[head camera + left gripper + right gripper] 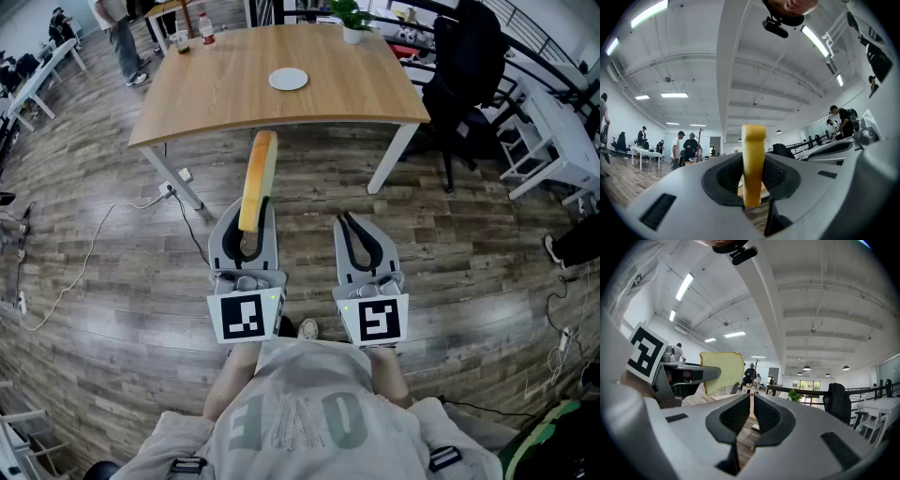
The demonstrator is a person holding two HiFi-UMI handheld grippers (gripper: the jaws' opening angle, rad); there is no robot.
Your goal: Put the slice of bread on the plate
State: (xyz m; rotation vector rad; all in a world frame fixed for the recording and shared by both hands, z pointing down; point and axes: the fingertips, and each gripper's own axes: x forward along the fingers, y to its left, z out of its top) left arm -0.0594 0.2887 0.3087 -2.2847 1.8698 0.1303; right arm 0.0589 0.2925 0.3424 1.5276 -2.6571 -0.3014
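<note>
The left gripper (244, 220) has its jaws closed on the slice of bread (257, 183), held upright over the floor in front of the table's (216, 103) near edge. The plate (288, 79) lies near the table's middle. The right gripper (349, 221) has its jaws together and holds nothing.

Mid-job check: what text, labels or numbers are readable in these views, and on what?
"OVE": on the person's shirt, seen upside down, start hidden.
Cubes on left gripper and right gripper: square markers only, no letters.
Bottle on the table: label too small to read.
</note>
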